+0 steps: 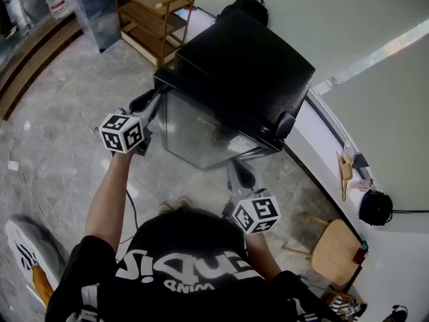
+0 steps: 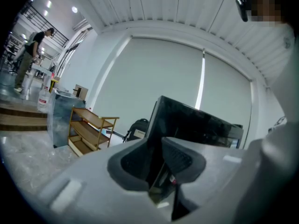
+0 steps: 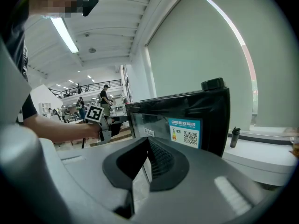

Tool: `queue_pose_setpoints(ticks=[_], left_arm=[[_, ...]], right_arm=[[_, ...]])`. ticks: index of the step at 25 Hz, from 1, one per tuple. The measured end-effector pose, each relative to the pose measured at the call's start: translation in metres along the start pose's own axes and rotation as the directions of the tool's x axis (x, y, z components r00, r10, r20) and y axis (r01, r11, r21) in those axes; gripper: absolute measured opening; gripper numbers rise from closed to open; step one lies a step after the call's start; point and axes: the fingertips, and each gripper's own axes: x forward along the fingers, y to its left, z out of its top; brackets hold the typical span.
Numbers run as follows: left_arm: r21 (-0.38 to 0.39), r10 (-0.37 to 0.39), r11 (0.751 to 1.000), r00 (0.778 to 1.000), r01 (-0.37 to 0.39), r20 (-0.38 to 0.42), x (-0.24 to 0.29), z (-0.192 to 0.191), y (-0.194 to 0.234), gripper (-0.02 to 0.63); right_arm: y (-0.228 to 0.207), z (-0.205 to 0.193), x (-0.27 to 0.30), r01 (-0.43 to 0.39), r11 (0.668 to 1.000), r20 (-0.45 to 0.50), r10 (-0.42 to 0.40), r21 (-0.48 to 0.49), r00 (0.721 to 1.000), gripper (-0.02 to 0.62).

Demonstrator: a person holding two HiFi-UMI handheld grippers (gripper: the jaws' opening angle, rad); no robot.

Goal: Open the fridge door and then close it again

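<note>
Head view showed my left gripper [image 1: 158,95] clamped on the left edge of the fridge door [image 1: 201,131], the fridge [image 1: 248,66] just ahead; my right gripper [image 1: 236,168] hung empty, jaws together. I judged the door stiff, best pulled there.

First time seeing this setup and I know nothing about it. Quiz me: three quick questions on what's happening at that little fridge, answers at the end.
1. True or false: the right gripper grips the fridge door.
2. Between the jaws of the left gripper stands: A the door's edge; B a bottle; C nothing.
3. Fill in: the shelf unit beyond the fridge is made of ____.
Key: 1 false, its jaws are together on nothing; 2 A; 3 wood.
</note>
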Motion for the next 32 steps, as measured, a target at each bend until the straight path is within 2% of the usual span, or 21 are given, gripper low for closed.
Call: queue_pose_setpoints(ticks=[11, 18, 19, 20, 26, 32], left_arm=[[-0.01, -0.013, 1.0, 1.0, 0.013, -0.002, 0.046, 0.006, 0.006, 0.081], [-0.01, 0.001, 1.0, 1.0, -0.001, -0.002, 0.048, 0.003, 0.003, 0.077], [-0.001, 0.007, 1.0, 1.0, -0.007, -0.011, 0.047, 0.002, 0.001, 0.013], [0.007, 0.013, 1.0, 1.0, -0.013, -0.017, 0.046, 0.0, -0.002, 0.002], [0.012, 0.03, 0.999, 0.999, -0.029, -0.028, 0.02, -0.011, -0.026, 0.002], [0.035, 0.036, 0.999, 0.998, -0.035, -0.043, -0.031, -0.018, -0.055, 0.002]], right_arm=[[-0.025, -0.002, -0.007, 0.063, 0.998, -0.009, -0.063, 0.021, 0.998, -0.003], [-0.036, -0.003, -0.012, 0.08, 0.996, -0.005, -0.08, 0.024, 0.997, -0.003], [-0.037, -0.002, -0.012, 0.081, 0.996, -0.003, -0.081, 0.024, 0.997, -0.003], [-0.038, -0.001, -0.012, 0.081, 0.996, 0.0, -0.081, 0.023, 0.997, -0.003], [-0.045, -0.001, -0.014, 0.071, 0.997, 0.01, -0.071, 0.021, 0.997, -0.003], [-0.04, -0.002, -0.015, 0.022, 1.0, 0.016, -0.022, 0.01, 1.0, -0.003]])
